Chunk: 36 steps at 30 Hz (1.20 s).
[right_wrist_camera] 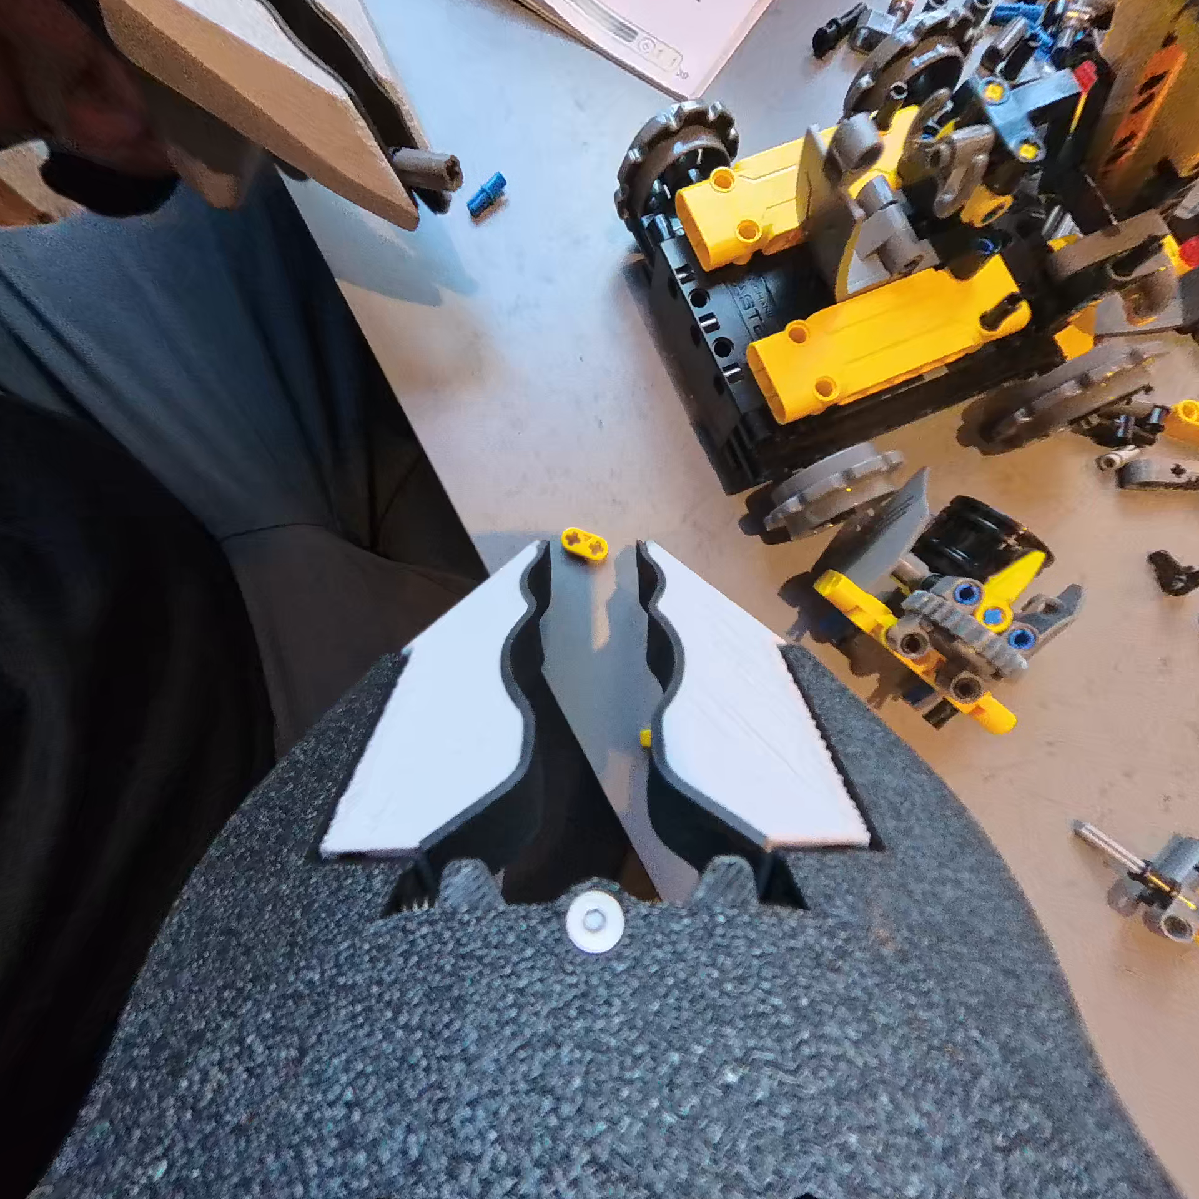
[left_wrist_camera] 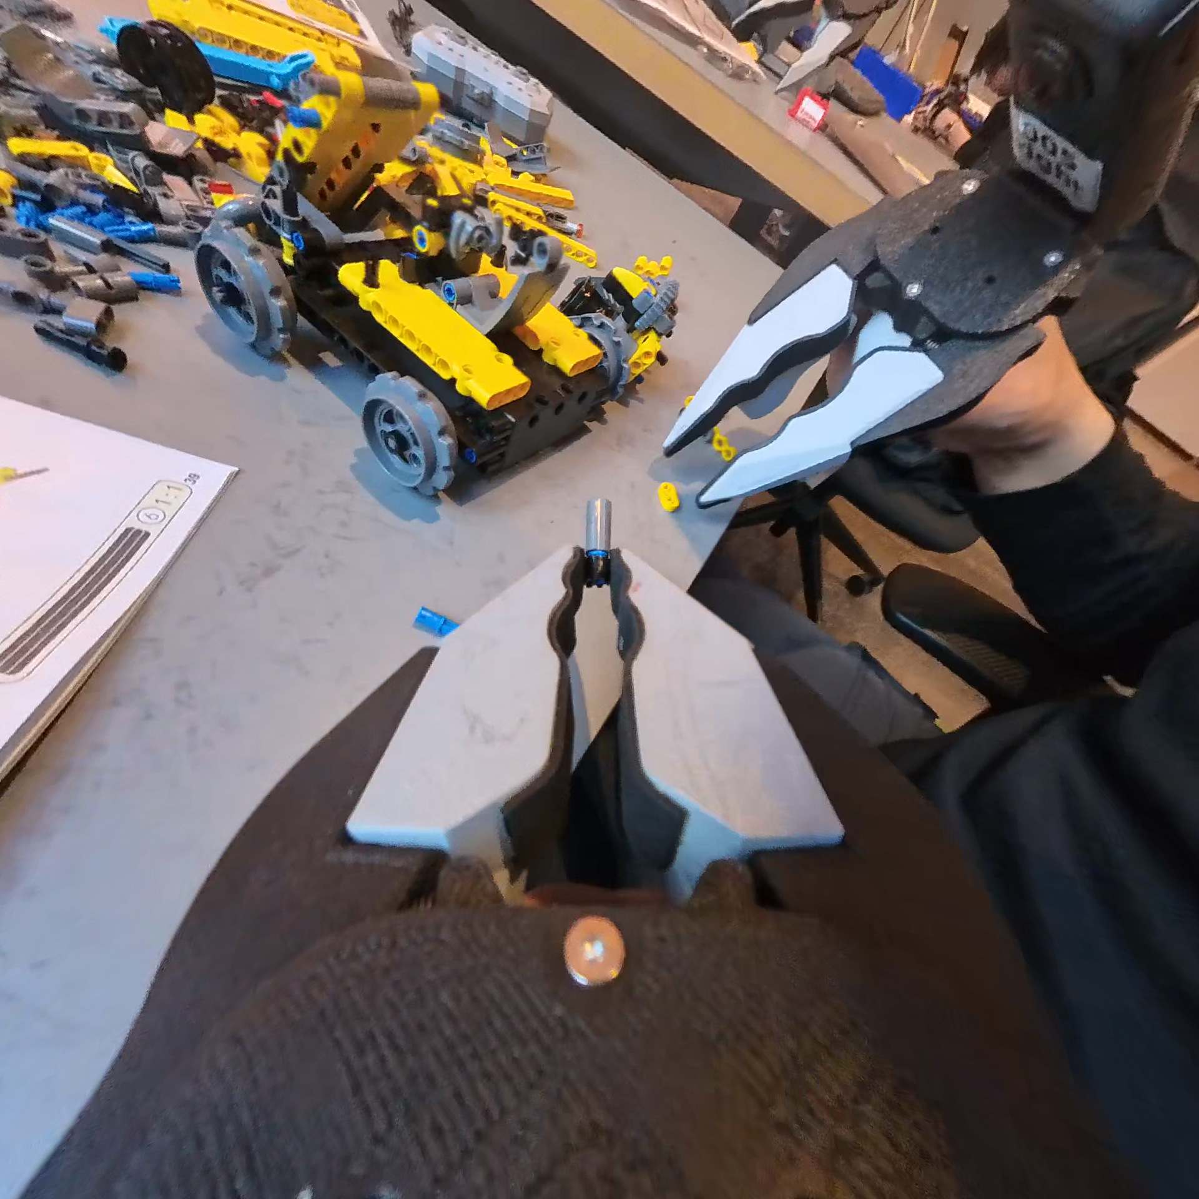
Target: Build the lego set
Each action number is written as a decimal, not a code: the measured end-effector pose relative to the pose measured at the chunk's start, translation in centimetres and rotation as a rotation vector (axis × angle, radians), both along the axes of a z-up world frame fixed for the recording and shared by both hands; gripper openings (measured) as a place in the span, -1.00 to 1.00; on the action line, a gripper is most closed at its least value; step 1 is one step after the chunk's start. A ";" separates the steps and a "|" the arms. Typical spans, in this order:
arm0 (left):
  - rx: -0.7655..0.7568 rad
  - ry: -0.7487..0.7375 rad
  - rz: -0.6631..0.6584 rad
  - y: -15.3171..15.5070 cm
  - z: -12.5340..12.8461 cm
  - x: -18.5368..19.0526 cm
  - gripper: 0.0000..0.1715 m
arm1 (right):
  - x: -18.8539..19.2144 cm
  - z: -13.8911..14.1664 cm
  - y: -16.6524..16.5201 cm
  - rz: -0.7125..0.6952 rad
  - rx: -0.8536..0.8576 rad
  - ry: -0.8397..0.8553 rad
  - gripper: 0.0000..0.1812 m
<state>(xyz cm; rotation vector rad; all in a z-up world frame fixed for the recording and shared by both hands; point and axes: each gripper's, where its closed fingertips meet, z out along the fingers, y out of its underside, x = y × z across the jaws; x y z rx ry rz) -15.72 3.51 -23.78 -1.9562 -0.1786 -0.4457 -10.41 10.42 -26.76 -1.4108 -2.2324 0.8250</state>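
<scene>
Between left gripper [left_wrist_camera: 597, 563] tips: grey sleeve w/ pin [left_wrist_camera: 597, 527]

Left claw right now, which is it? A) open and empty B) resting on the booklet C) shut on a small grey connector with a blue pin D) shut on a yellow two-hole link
C: the left claw has its tips closed on a grey connector with a blue pin at its base, held above the table.
</scene>
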 end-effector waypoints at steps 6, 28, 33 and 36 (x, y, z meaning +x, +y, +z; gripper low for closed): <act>0.008 0.005 0.016 -0.4 0.2 -0.2 -0.93 | 0.2 -0.7 -0.1 0.002 0.020 -0.023 -0.72; 0.002 0.045 0.033 -1.7 -0.2 -0.3 -0.93 | -3.2 -0.8 -4.5 -0.010 -0.112 0.017 -0.83; -0.004 0.096 0.047 -2.1 -0.4 -0.4 -0.93 | -3.9 -0.8 -4.7 -0.073 -0.124 0.054 -0.83; -0.011 0.095 0.044 -2.2 -0.7 -0.3 -0.93 | -3.9 -0.8 -4.6 -0.102 -0.108 0.069 -0.83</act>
